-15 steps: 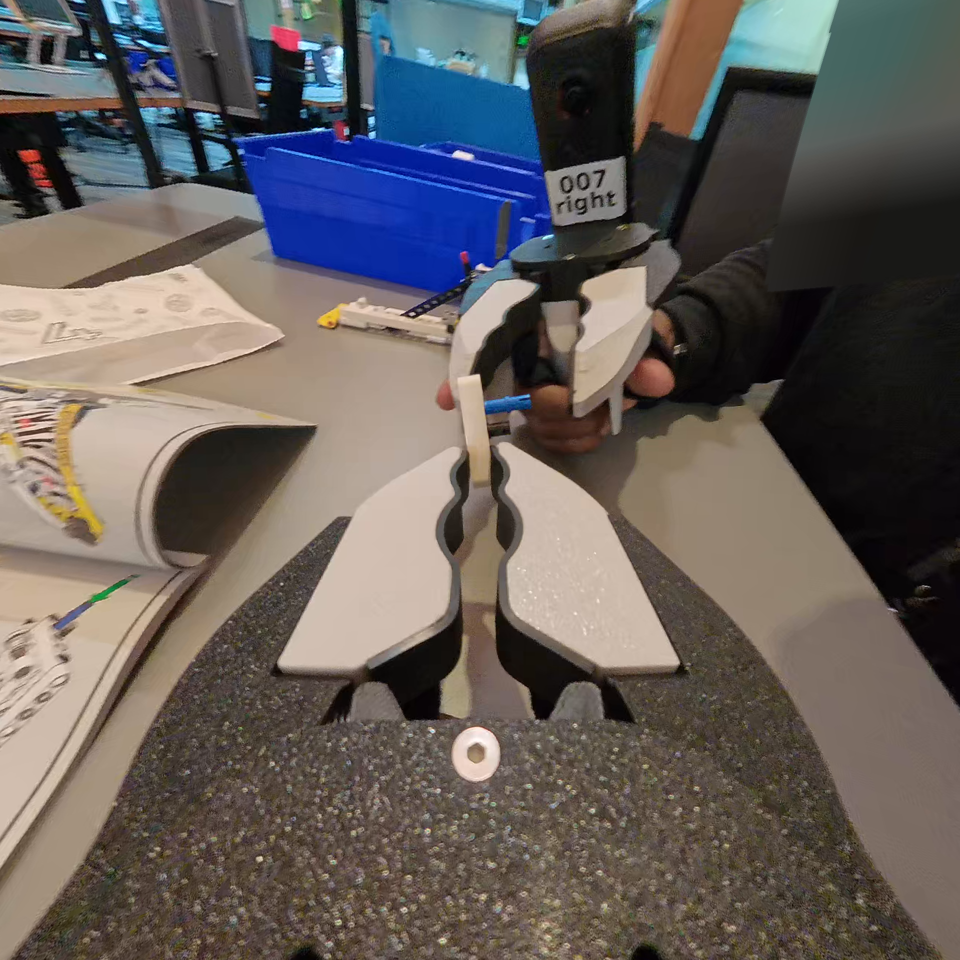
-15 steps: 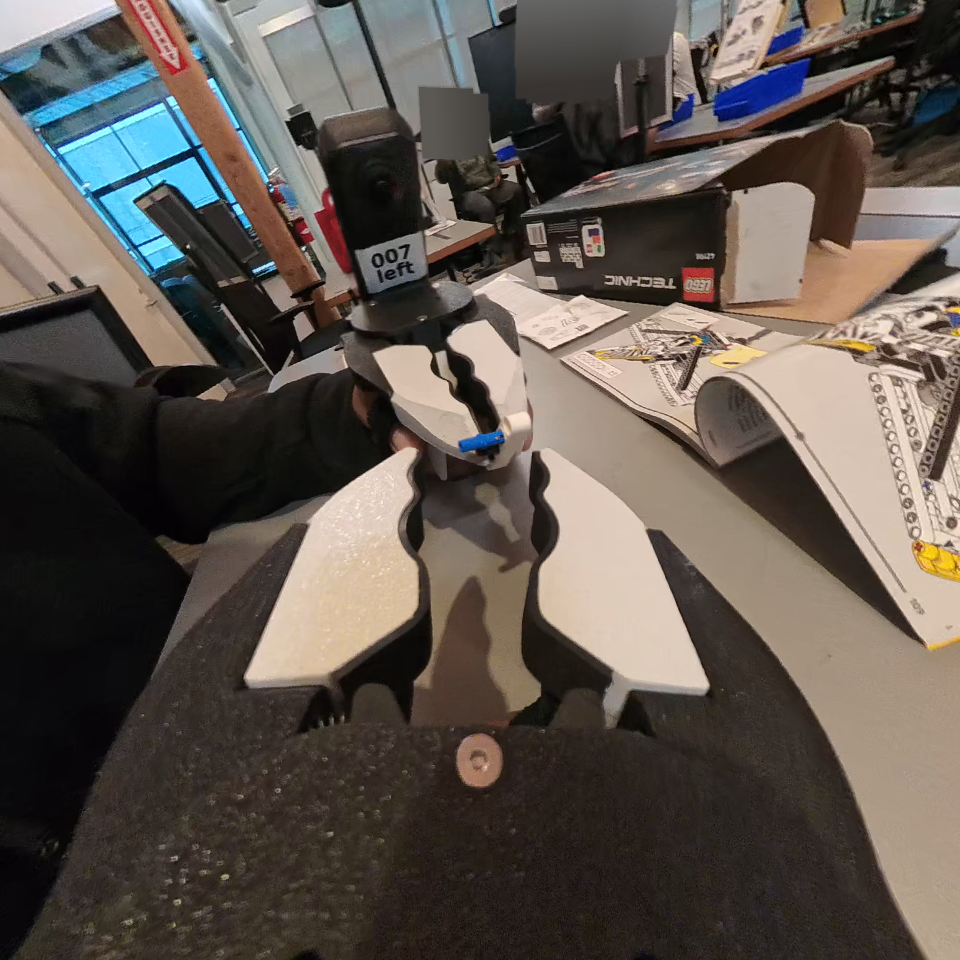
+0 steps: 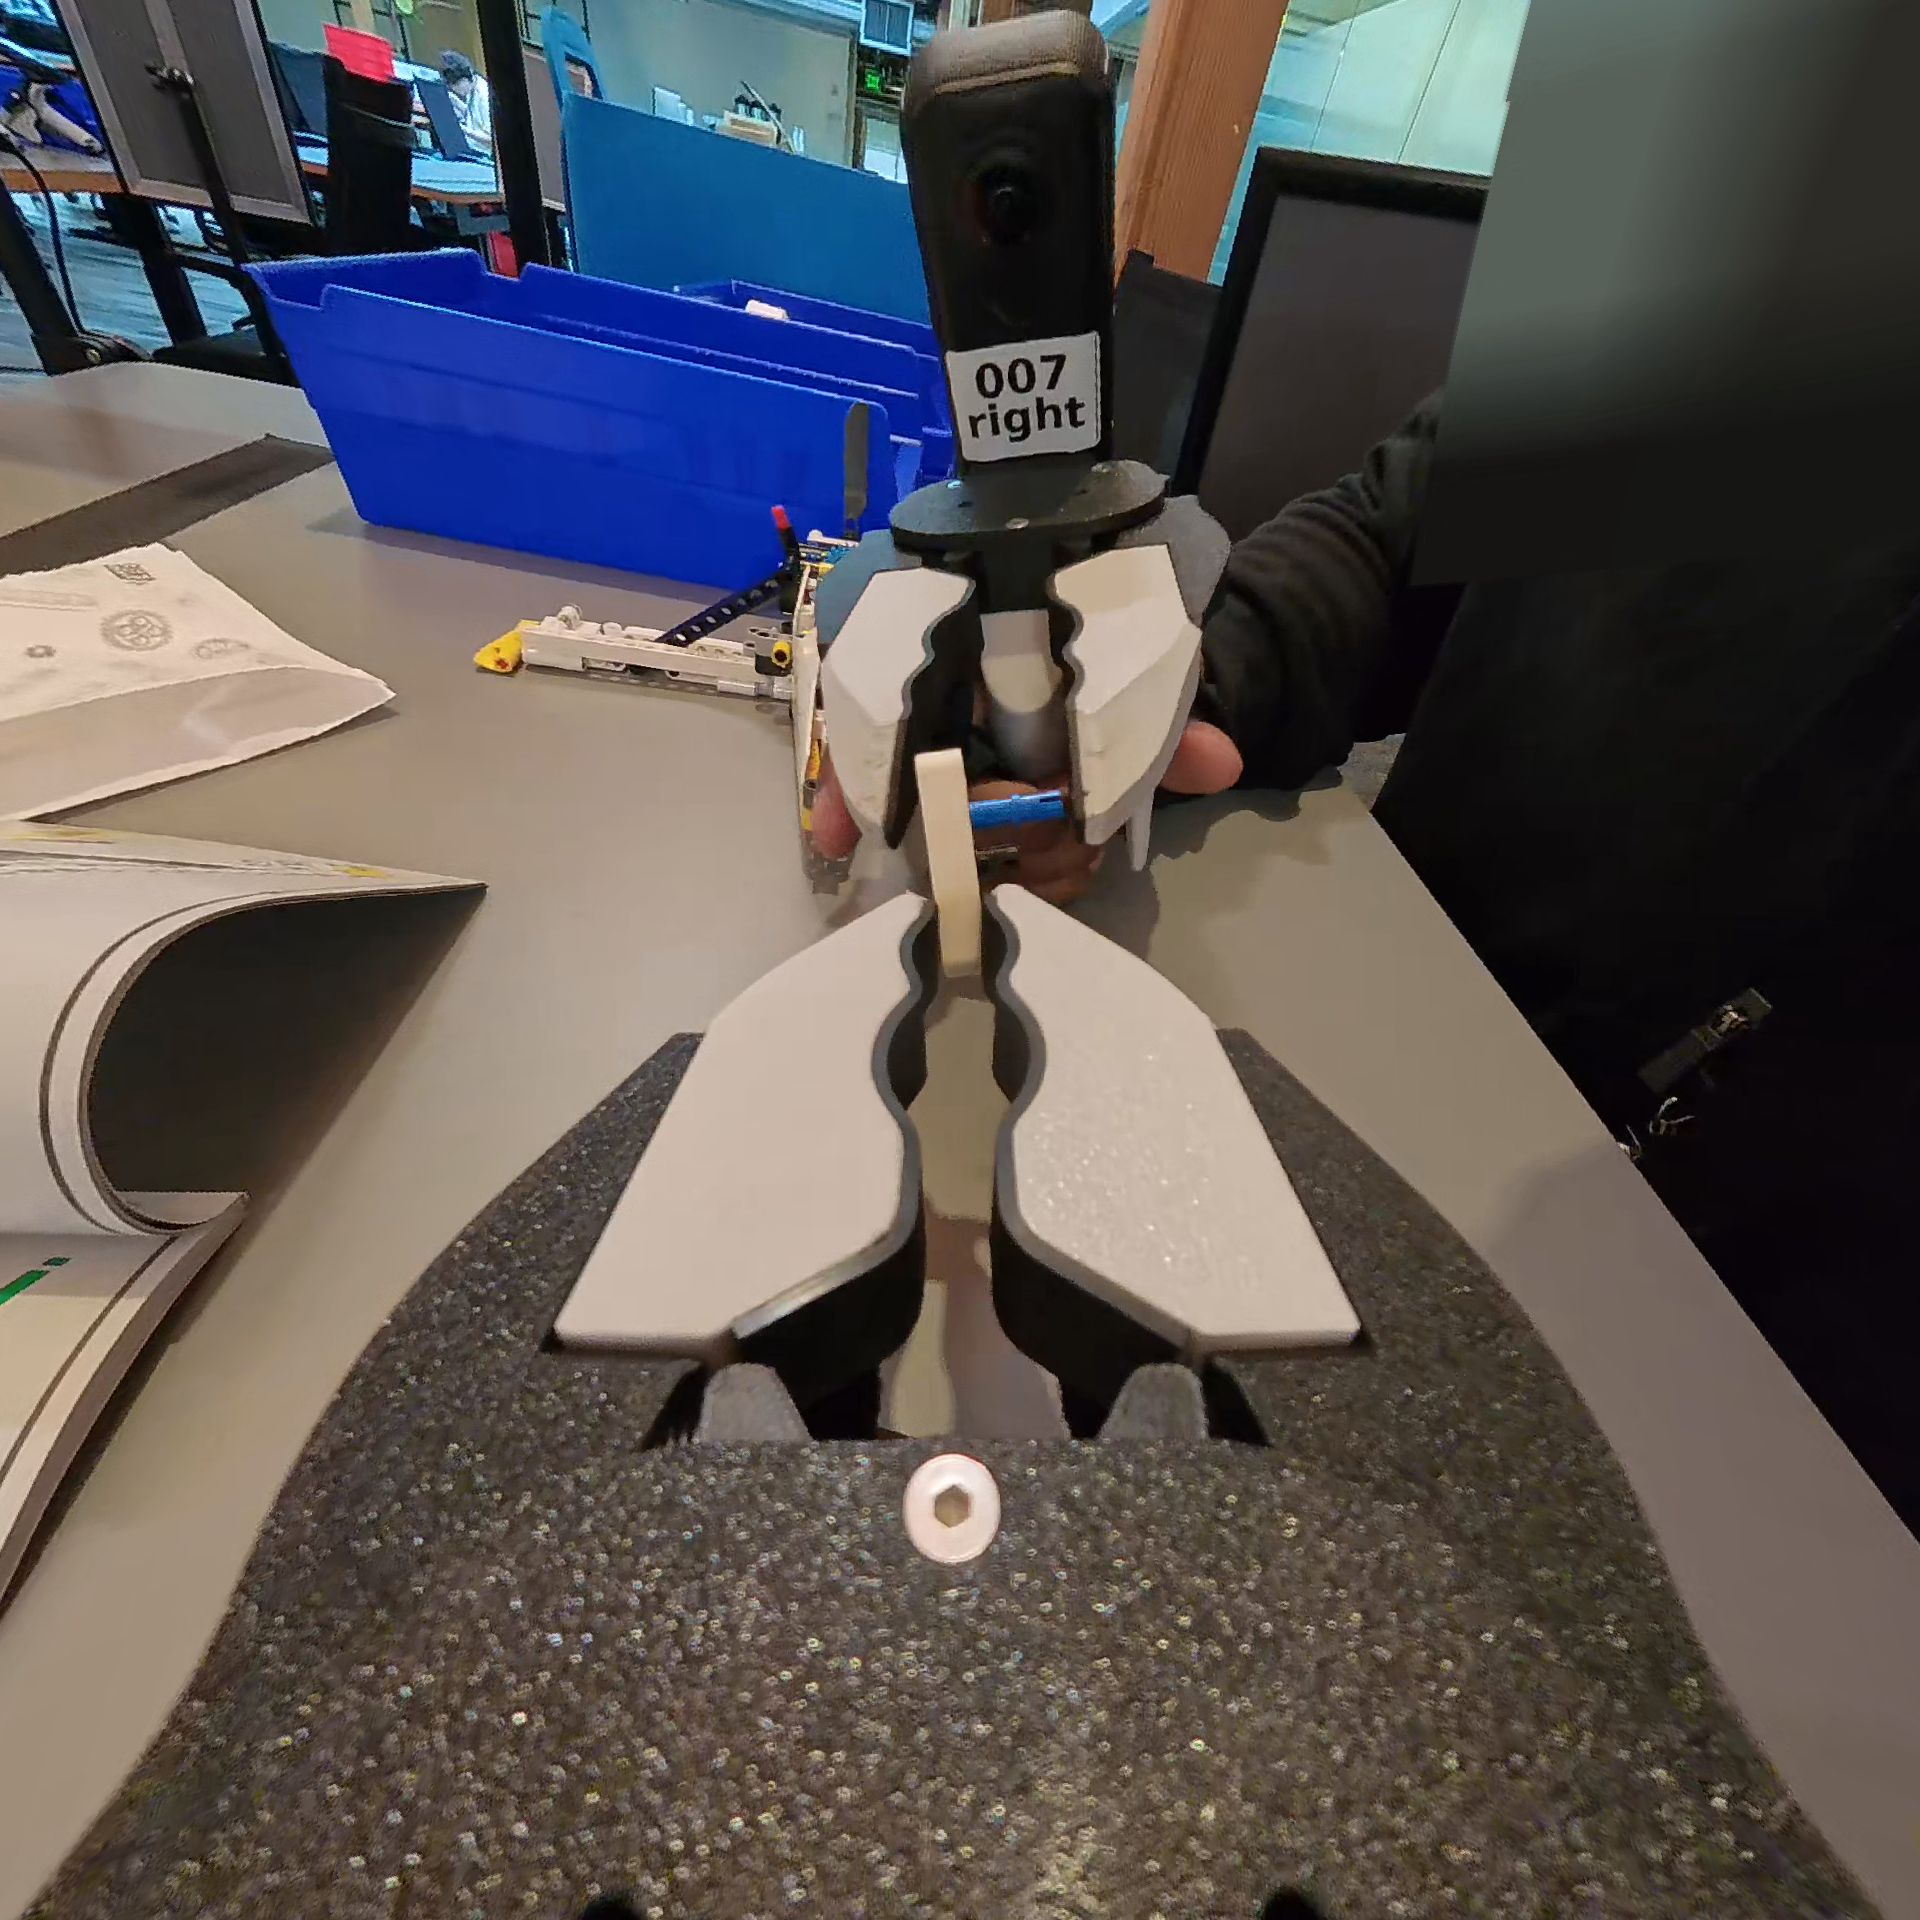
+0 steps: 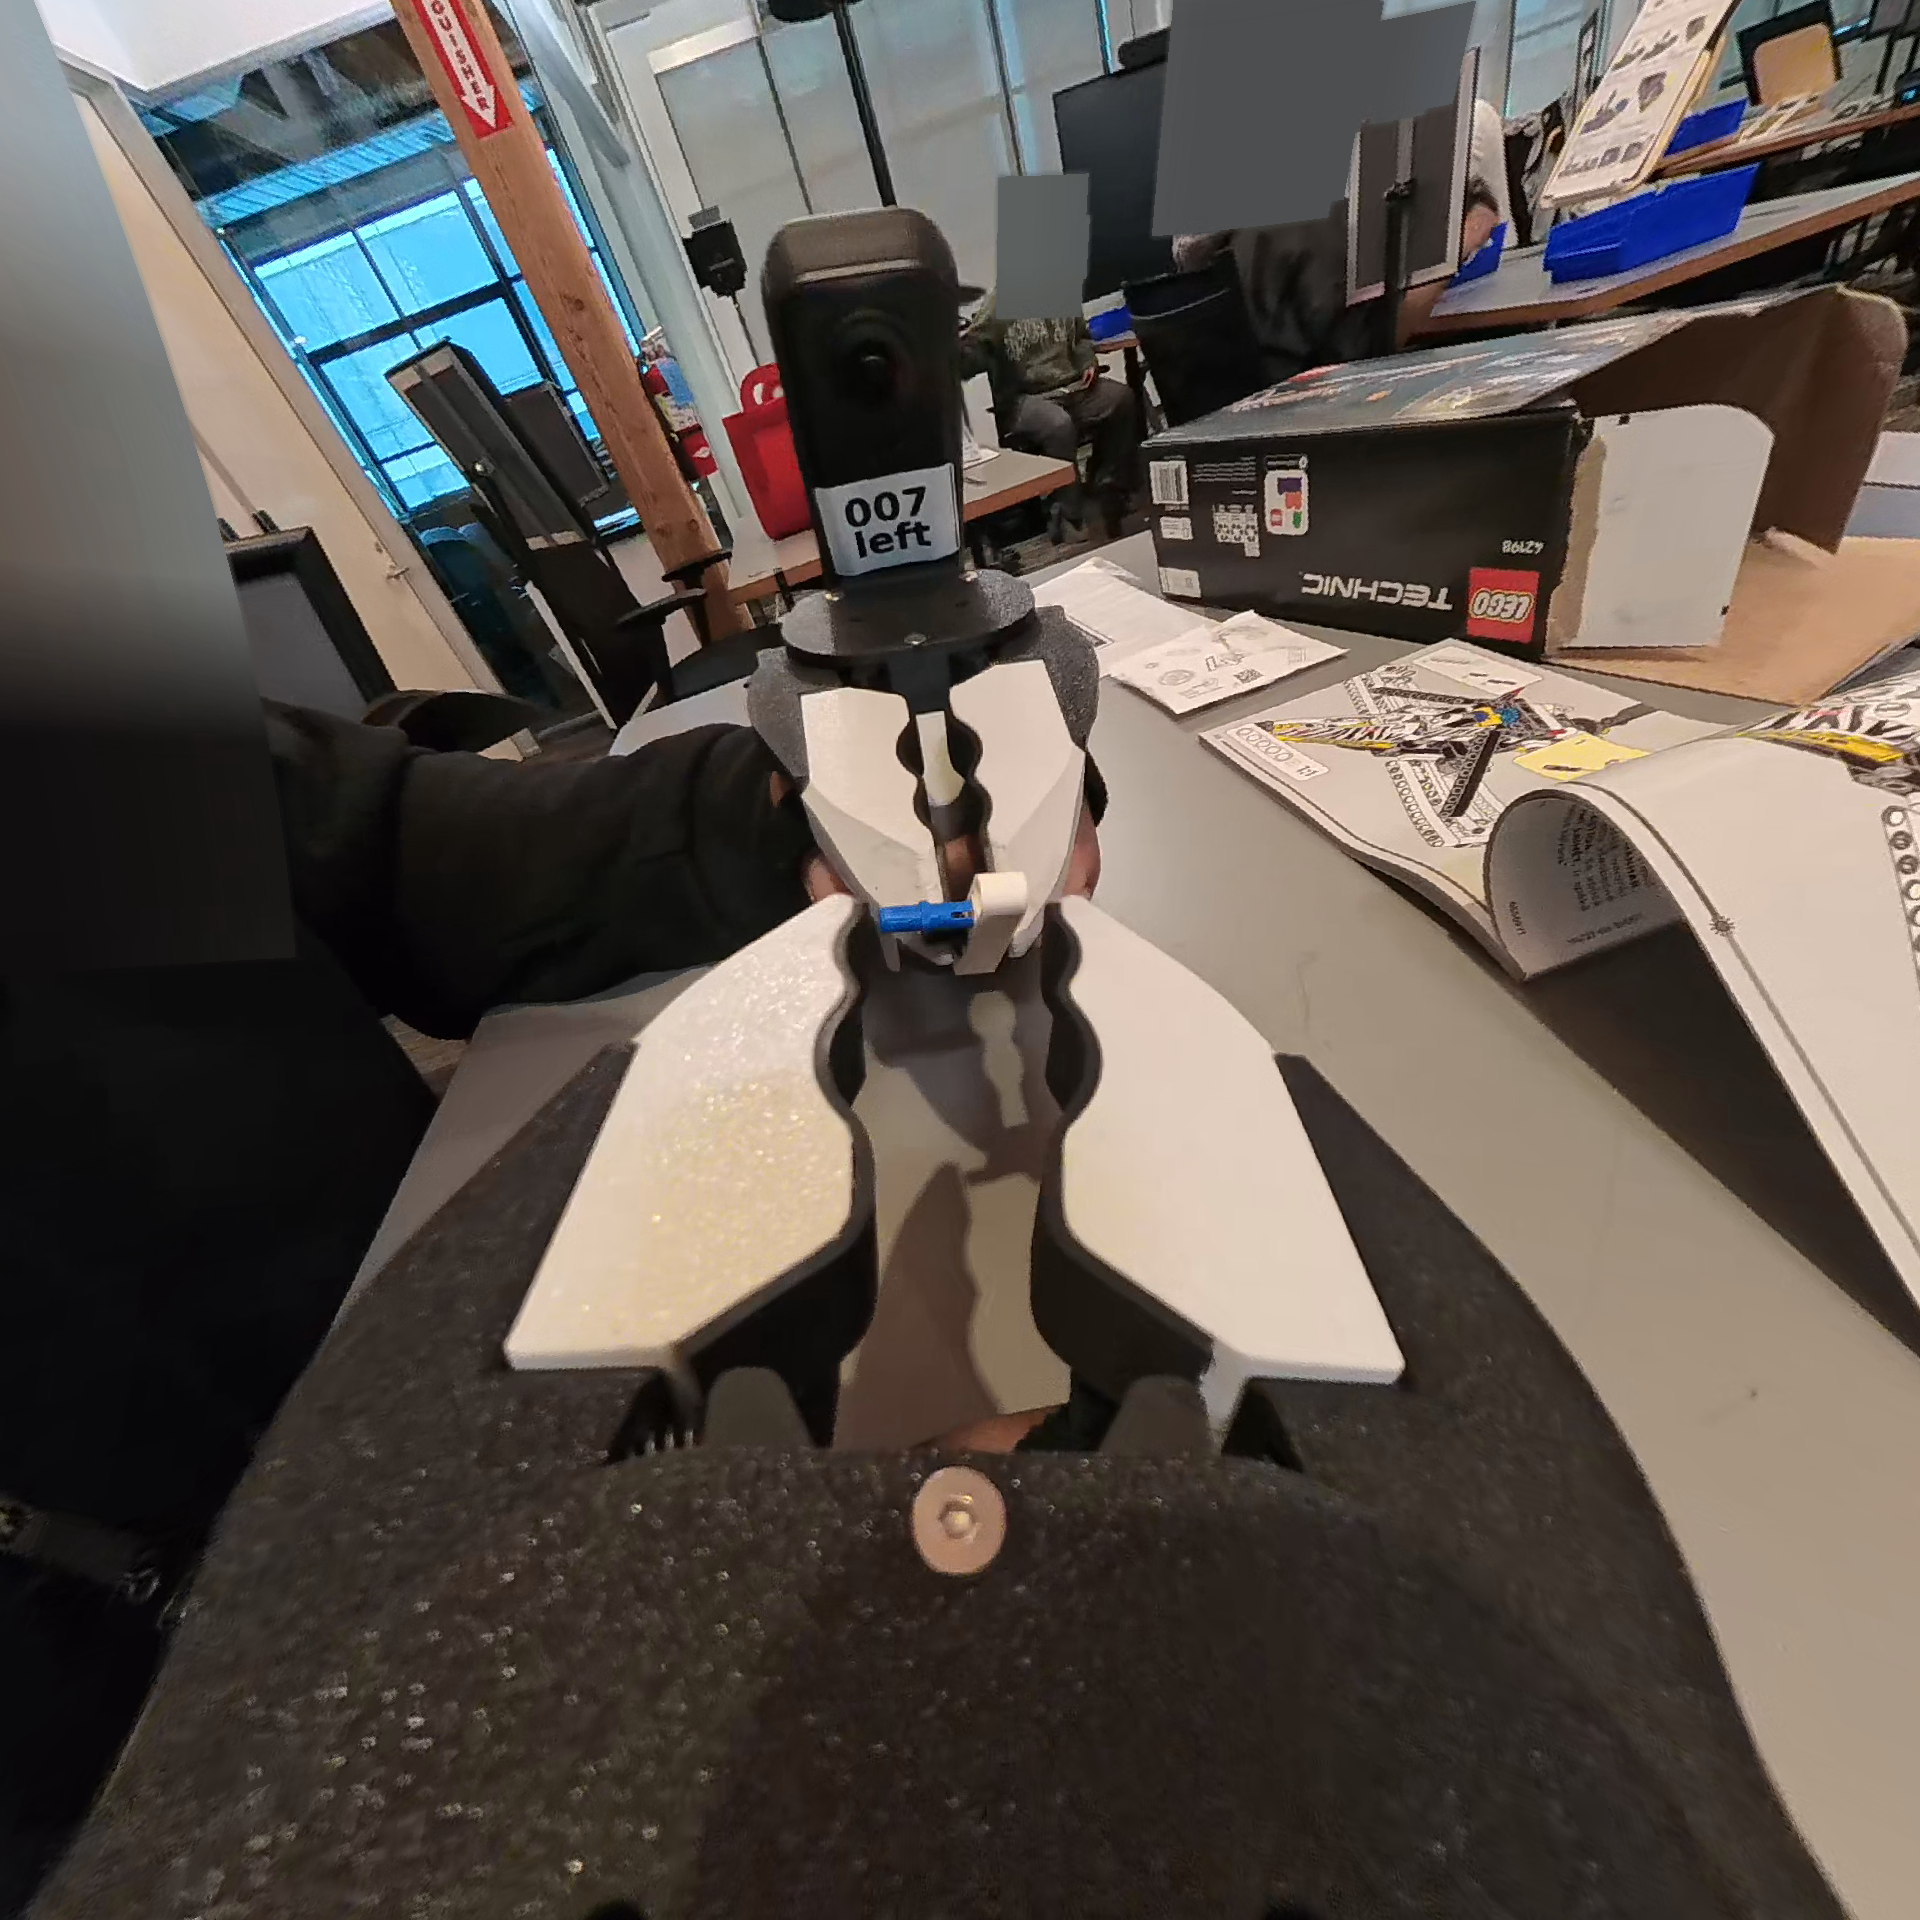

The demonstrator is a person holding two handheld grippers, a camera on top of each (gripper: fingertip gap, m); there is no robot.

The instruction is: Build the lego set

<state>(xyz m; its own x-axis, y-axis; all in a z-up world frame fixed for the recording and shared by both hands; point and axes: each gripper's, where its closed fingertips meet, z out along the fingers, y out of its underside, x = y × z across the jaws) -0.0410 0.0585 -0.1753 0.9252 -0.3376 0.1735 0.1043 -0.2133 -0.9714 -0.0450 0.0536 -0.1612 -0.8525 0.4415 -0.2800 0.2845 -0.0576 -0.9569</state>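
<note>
On the grey table (image 3: 1299, 1018), blue bins (image 3: 582, 416) sit at eleven o'clock. My left gripper (image 3: 961, 914) is clamped on a white beam (image 3: 951, 852) carrying a blue pin (image 3: 1013, 808). My right gripper (image 4: 961, 920) stands apart around that pin, at twelve o'clock.

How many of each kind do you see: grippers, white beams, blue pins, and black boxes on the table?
Grippers: 2, the left gripper and the right gripper
white beam: 1
blue pin: 1
black box: 1
Total: 5
</note>
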